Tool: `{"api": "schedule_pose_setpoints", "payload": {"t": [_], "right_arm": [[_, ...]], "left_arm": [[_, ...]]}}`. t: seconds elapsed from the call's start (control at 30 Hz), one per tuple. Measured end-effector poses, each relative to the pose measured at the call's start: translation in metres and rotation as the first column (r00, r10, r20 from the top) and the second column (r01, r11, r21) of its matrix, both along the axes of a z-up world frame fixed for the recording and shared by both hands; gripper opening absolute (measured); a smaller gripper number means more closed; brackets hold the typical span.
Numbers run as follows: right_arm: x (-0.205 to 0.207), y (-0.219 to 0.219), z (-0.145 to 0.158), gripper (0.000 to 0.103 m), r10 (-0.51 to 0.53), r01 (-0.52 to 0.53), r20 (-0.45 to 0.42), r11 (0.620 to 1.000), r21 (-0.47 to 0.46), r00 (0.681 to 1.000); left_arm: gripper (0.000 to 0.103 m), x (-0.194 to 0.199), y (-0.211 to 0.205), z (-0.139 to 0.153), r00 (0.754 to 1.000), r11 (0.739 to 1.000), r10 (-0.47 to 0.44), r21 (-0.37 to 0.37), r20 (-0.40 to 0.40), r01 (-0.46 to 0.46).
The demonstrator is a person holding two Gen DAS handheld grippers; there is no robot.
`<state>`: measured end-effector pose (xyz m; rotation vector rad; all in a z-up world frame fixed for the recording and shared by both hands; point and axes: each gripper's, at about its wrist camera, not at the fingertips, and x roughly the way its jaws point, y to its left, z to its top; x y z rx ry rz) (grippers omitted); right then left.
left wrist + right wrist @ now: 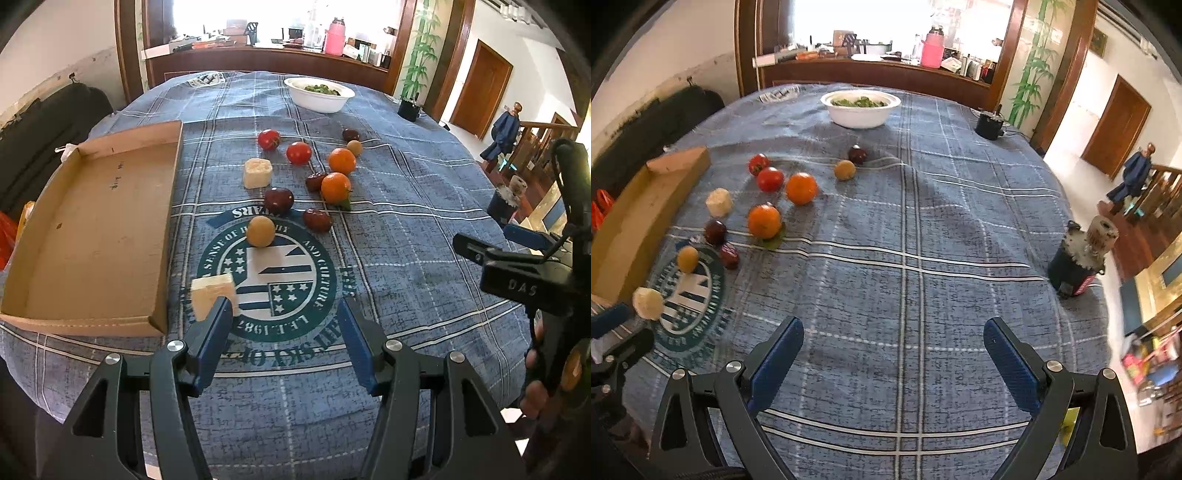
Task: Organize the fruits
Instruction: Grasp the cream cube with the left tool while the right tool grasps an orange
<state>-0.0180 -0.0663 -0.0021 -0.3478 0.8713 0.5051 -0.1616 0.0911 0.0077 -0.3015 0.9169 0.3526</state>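
Fruit spread on a blue checked tablecloth (923,229), both grippers hovering empty.

I am looking across a round table in a lived-in room, with a wooden counter (879,70) behind and a white bowl (860,109) at the far side. Oranges (335,187), tomatoes (299,152) and dark plums (279,199) are lying loose beside an open cardboard tray (92,236). My left gripper (284,328) is standing open, a pale block (212,295) just at its left finger; I cannot tell whether they touch. My right gripper (894,350) is gaping wide over bare cloth.
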Motion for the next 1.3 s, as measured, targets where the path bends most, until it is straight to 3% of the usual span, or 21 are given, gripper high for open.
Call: {"api": "schedule_pose_setpoints", "payload": {"t": [0.17,0.27,0.83,0.97,1.17,1.3], "right_arm": [[-0.004,-0.006,0.009,0.099,0.03,-0.031,0.009,0.995,0.094,0.999],[-0.005,-0.007,0.014,0.099,0.047,-0.047,0.005,0.989,0.137,0.999],[-0.007,0.009,0.008,0.095,0.109,-0.104,-0.023,0.982,0.159,0.994],[-0.005,0.021,0.006,0.09,0.155,-0.143,-0.054,0.972,0.188,0.986],[0.009,0.06,-0.003,0.065,0.229,-0.207,-0.087,0.955,0.214,0.969],[0.029,0.092,-0.015,0.056,0.251,-0.217,-0.139,0.95,0.223,0.958]], "left_arm": [[0.058,-0.011,0.014,0.003,0.999,0.998,0.01,-0.065,0.033,-0.008],[0.058,-0.012,0.017,0.003,1.0,0.998,0.016,-0.06,0.026,-0.015],[0.058,-0.001,0.043,-0.03,0.996,0.992,0.086,-0.085,-0.032,-0.088],[0.058,0.005,0.046,-0.038,0.996,0.992,0.082,-0.088,-0.045,-0.086],[0.058,0.01,0.053,-0.042,0.996,0.992,0.08,-0.095,-0.026,-0.082],[0.058,0.013,0.058,-0.042,0.998,0.993,0.064,-0.096,-0.019,-0.065]]}}
